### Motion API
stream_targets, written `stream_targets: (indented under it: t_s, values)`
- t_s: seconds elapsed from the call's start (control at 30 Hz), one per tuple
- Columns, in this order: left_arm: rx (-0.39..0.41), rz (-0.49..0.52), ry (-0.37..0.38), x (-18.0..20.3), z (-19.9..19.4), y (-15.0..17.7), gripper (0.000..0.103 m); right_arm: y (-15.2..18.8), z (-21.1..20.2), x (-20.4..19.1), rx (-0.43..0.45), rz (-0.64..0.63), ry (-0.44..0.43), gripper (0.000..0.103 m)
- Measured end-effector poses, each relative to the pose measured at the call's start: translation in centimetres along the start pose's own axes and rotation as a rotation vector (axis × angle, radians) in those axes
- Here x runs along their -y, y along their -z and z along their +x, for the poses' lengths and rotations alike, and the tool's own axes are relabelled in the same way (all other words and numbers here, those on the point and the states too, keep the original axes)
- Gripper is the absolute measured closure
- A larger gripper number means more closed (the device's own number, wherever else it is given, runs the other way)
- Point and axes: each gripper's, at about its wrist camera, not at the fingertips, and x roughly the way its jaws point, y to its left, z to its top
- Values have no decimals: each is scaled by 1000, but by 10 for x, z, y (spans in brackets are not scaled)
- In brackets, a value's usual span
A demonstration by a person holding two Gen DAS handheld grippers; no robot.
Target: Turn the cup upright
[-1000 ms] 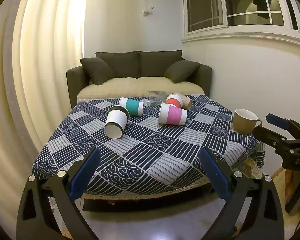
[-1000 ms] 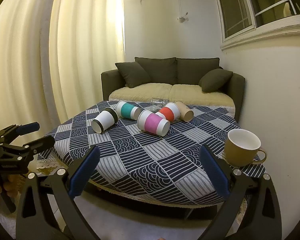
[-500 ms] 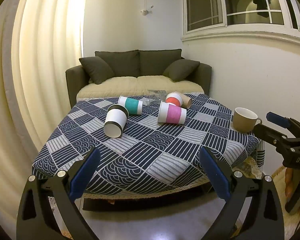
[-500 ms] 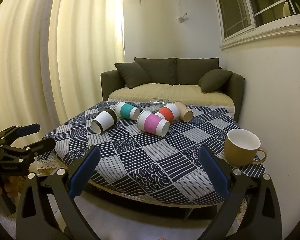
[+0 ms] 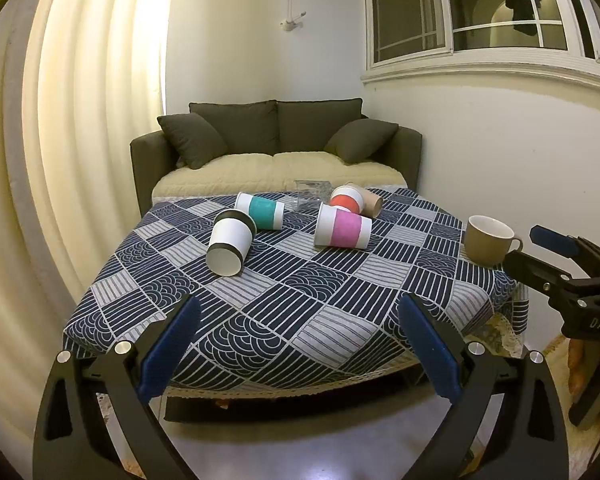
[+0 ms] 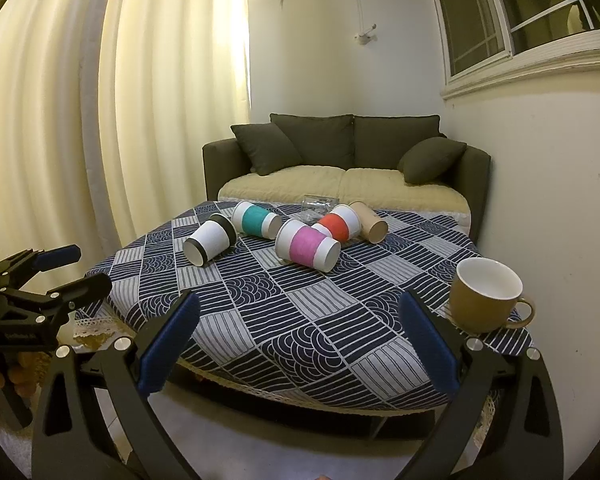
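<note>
Several paper cups lie on their sides on the patterned tablecloth (image 5: 300, 304): a white-and-black cup (image 5: 230, 242) (image 6: 209, 244), a teal-banded cup (image 5: 261, 210) (image 6: 256, 219), a pink-banded cup (image 5: 342, 232) (image 6: 307, 245), a red-banded cup (image 5: 346, 199) (image 6: 338, 222) and a plain brown cup (image 5: 370, 200) (image 6: 370, 222). A tan mug (image 5: 488, 239) (image 6: 485, 295) stands upright at the table's right edge. My left gripper (image 5: 298, 342) is open and empty before the table's near edge. My right gripper (image 6: 298, 342) is open and empty, near the table's front right.
A clear glass item (image 5: 310, 191) sits at the table's far edge among the cups. A dark sofa (image 5: 276, 148) with cushions stands behind the table. Curtains (image 5: 60, 160) hang left, a wall (image 5: 500, 152) with a window is right.
Both views have shifted very slightly, so the table sits a touch further off. Both grippers stay open; no cup has moved.
</note>
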Motion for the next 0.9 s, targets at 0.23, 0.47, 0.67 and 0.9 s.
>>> stream_targets:
  t_s: [0.23,0.47,0.67,0.9]
  values:
    - [-3,2,-3,0,1,0,7,1,0,0,-4,0,-2,5]
    - [-9,1,-3,0,2,0,7,2,2,1,-9,0,-2,5]
    - [-12,-2,-2,0,3,0,7,2,3,1,-14,1,-3,5]
    - [-17,-1,-2,0,3,0,7,3,4,1,-19,3,-1,5]
